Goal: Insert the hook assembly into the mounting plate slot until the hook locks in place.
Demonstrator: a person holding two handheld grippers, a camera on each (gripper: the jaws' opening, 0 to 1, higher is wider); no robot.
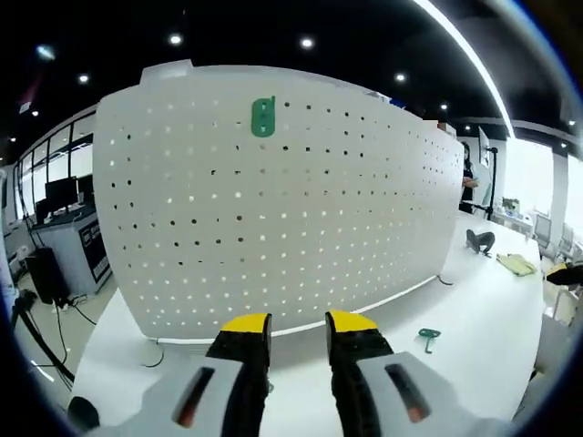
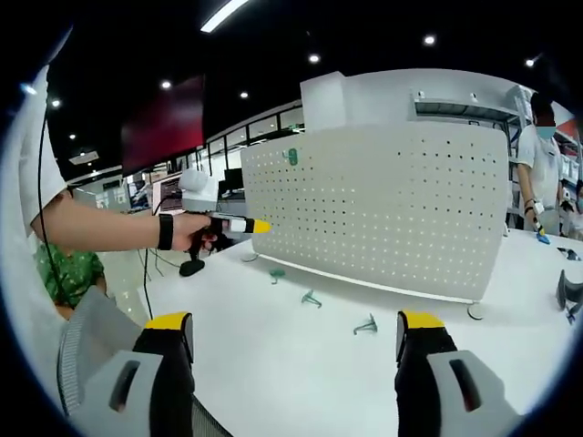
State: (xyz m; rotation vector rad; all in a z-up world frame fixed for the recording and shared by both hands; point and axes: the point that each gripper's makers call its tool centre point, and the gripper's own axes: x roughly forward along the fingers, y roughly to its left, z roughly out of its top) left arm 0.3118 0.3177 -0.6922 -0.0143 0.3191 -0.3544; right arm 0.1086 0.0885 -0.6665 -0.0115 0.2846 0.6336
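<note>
A white pegboard [image 1: 273,209] stands upright on the white table [image 1: 474,319]. One green hook [image 1: 262,118] is mounted high on the pegboard. My left gripper [image 1: 298,330] faces the board's lower edge, open, with nothing between its yellow-tipped jaws. A loose green hook [image 1: 429,338] lies on the table to its right. In the right gripper view, my right gripper [image 2: 293,328] is wide open over the table [image 2: 273,364] and holds nothing. Three green hooks [image 2: 311,299] lie before the pegboard [image 2: 392,200]. The mounted hook [image 2: 291,157] is at the board's upper left. A hand holds the left gripper [image 2: 260,226] near the board's left end.
A person [image 2: 542,155] stands at the board's far right end. A black object [image 1: 480,241] and a yellowish item [image 1: 517,264] lie on the table's right side. Desks with monitors [image 1: 59,196] stand beyond the table's left edge.
</note>
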